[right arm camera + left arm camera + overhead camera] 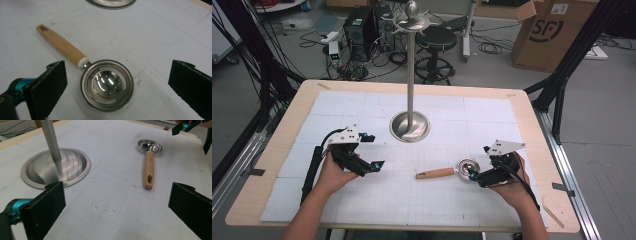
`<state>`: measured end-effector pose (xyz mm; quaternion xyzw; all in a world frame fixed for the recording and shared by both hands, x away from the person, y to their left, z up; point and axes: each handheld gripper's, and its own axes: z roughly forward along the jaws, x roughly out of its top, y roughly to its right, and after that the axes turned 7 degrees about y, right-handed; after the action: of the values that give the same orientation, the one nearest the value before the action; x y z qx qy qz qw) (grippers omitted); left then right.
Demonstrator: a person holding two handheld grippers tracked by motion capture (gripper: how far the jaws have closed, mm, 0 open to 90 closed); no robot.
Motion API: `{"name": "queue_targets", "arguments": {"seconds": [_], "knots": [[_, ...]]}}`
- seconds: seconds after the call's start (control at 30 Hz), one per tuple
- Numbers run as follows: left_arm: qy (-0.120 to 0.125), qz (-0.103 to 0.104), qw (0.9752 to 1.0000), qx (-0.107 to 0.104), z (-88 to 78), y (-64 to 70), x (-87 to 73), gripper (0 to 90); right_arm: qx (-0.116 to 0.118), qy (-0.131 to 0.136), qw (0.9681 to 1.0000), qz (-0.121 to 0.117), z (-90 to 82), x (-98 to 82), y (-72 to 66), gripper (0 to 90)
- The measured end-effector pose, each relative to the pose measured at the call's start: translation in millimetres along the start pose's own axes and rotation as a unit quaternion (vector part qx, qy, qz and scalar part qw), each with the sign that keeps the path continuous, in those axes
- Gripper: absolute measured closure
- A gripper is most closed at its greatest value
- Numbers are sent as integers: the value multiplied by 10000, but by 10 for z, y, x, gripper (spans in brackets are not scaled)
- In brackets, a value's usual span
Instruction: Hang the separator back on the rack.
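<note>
While jaws gape, right gripper (117, 86) hovers over separator (106, 85); left gripper (116, 206) apart

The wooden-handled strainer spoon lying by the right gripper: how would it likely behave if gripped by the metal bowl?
The strainer spoon looks rigid, steel bowl on a wooden handle, so it should not flex. The polished rim may slip between the right gripper's open jaws. Held by the bowl, the long handle would probably droop.

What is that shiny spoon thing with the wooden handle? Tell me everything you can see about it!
The spoon lies flat on the white gridded mat. It has a round, shiny metal bowl with curved slots around a small cup, and a light wooden handle with a hole at its far end. The right tool is open around the bowl; nothing touches it.
</note>
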<state>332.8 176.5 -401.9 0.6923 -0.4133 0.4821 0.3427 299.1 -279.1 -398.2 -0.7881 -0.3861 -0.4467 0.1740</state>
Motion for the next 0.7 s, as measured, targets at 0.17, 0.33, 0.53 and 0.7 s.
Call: {"name": "queue_targets", "arguments": {"seconds": [0.17,0.33,0.53,0.7], "knots": [[-11,17,10000,8,-3,2,1,16,165,-186,9994,-257,97,95,-42,54],[-27,34,10000,5,-10,11,4,17,288,-349,9983,-373,152,201,-63,115],[-5,44,10000,-1,-20,16,13,17,627,-603,9942,-638,216,322,-108,265],[-14,41,10000,-9,-17,21,11,17,701,-710,9920,-775,287,388,-131,270]]}}
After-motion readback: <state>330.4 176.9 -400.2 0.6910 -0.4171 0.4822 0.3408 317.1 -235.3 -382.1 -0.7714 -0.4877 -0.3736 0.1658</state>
